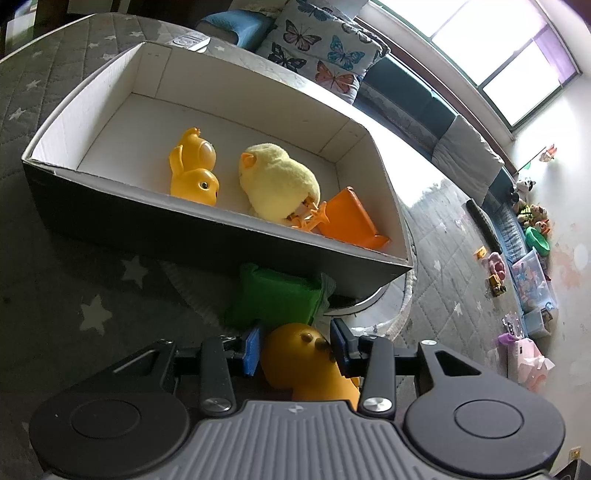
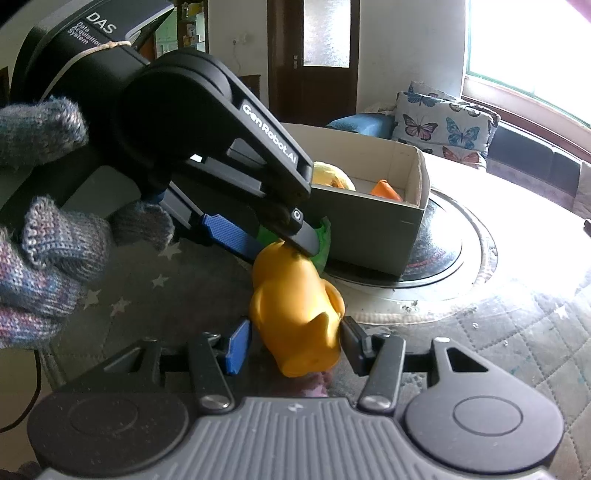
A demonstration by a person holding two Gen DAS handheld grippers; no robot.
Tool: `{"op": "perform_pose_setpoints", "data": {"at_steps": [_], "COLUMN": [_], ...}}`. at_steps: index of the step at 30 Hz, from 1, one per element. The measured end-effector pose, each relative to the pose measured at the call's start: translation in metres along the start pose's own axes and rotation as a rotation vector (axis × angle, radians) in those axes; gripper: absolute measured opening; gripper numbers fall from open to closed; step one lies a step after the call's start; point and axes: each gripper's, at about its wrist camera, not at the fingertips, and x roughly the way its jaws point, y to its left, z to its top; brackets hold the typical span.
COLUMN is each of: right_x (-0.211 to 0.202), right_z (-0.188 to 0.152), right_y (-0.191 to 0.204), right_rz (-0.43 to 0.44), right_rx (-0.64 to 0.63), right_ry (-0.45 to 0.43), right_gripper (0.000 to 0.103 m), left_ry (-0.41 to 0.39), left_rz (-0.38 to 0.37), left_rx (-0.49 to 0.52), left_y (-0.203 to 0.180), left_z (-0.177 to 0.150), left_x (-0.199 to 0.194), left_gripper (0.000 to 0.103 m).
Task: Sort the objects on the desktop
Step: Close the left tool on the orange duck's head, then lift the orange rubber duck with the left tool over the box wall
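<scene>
A yellow plastic toy (image 1: pixel 303 362) sits between the pads of my left gripper (image 1: pixel 295 349), which is shut on its top end. In the right wrist view the same toy (image 2: pixel 295 306) hangs from the left gripper (image 2: pixel 275 240), and my right gripper (image 2: pixel 291 343) brackets its lower end; the left pad (image 2: pixel 236 343) stands slightly off it. A white-lined cardboard box (image 1: pixel 110 177) ahead holds a yellow plastic figure (image 1: pixel 194 170), a plush chick (image 1: pixel 277 181) and an orange piece (image 1: pixel 351 221). A green pouch (image 1: pixel 277 295) lies before the box.
The box (image 2: pixel 369 229) rests on a round dark disc (image 2: pixel 443 251) on a grey star-patterned quilt (image 1: pixel 74 280). A butterfly cushion (image 1: pixel 317 44) and a blue cushion (image 1: pixel 236 26) lie behind it. Toys and boxes (image 1: pixel 528 266) line the floor by the wall at right.
</scene>
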Motion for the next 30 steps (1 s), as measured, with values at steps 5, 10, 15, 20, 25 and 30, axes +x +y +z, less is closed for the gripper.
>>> {"op": "perform_pose_setpoints", "data": {"at_steps": [5, 10, 15, 20, 25, 30], "right_x": [-0.008, -0.023, -0.025, -0.008, 0.019, 0.053], "right_z": [0.005, 0.024, 0.054, 0.091, 0.117, 0.130], "right_y": [0.002, 0.004, 0.004, -0.003, -0.003, 0.001], "right_rz": [0.012, 0.016, 0.008, 0.018, 0.046, 0.087], "right_rx": [-0.015, -0.056, -0.096, -0.123, -0.145, -0.149], "right_ry": [-0.014, -0.065, -0.133, -0.187, -0.205, -0.171], "right_gripper": [0.053, 0.053, 0.053, 0.053, 0.053, 0.053], "left_ry": [-0.031, -0.101, -0.188, -0.265, -0.295, -0.270], "left_rz": [-0.002, -0.015, -0.022, -0.008, 0.001, 0.020], "left_rx": [0.012, 0.013, 0.023, 0.022, -0.013, -0.072], "left_y": [-0.004, -0.010, -0.015, -0.012, 0.007, 0.036], "left_z": [0.000, 0.011, 0.037, 0.070, 0.099, 0.117], "left_x": [-0.017, -0.044, -0.067, -0.075, -0.070, -0.051], "left_gripper": [0.042, 0.042, 0.042, 0.042, 0.042, 0.042]}}
